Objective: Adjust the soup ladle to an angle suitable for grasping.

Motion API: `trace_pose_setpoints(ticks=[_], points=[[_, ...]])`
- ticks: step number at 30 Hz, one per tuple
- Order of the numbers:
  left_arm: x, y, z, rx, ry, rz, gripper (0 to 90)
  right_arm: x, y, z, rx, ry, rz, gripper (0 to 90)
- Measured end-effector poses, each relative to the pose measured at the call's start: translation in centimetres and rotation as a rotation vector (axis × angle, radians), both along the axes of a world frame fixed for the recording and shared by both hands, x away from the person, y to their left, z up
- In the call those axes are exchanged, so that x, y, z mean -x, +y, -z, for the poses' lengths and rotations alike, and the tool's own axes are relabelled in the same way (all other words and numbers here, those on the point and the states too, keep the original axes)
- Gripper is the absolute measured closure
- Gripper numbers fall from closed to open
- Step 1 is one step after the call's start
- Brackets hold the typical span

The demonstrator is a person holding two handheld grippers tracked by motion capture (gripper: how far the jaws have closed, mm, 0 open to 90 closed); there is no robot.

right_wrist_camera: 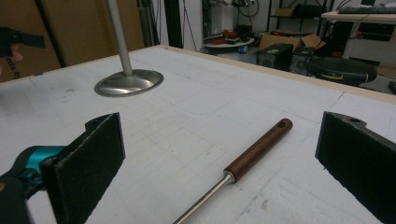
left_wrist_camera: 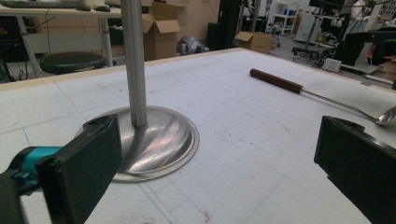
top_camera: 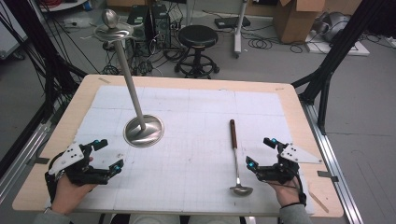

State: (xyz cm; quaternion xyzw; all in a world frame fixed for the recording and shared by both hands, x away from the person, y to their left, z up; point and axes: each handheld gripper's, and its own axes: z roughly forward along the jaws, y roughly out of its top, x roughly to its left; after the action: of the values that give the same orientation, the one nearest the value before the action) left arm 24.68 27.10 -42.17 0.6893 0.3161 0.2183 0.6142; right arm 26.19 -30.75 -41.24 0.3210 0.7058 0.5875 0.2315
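A tall steel stand rises from a round base [top_camera: 143, 130] up a thin pole to a small dish and ball [top_camera: 111, 22] at the top. A ladle lies to its right, wooden handle [top_camera: 232, 131] pointing away, bowl [top_camera: 241, 190] near the front edge. My left gripper [top_camera: 108, 154] rests open at the front left, aimed toward the base [left_wrist_camera: 154, 144]. My right gripper [top_camera: 261, 152] is open just right of the ladle's shaft. In the right gripper view the wooden handle [right_wrist_camera: 259, 149] lies between the spread jaws, untouched.
A white gridded mat [top_camera: 196, 116] covers the wooden table [top_camera: 299, 100]. Behind the table stand a black stool [top_camera: 198, 37], cardboard boxes [top_camera: 299, 18] and floor cables. Black frame struts [top_camera: 343, 42] rise at the right and left sides.
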Motion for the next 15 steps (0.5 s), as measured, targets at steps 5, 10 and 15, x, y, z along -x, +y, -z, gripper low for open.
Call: trace_pose_setpoints(ticks=[5,10,15], points=[[0.00,-0.06,0.05,-0.008,-0.001,0.002,1.7,0.14,0.12,-0.19,0.023,-0.018,0.028,0.8],[-0.04,-0.12,0.10,-0.013,0.004,0.004,1.7,0.22,0.06,-0.27,0.031,-0.026,0.025,6.7],[-0.08,-0.15,0.12,-0.020,0.006,0.004,1.7,0.15,-0.12,-0.21,0.027,-0.007,0.009,25.1]])
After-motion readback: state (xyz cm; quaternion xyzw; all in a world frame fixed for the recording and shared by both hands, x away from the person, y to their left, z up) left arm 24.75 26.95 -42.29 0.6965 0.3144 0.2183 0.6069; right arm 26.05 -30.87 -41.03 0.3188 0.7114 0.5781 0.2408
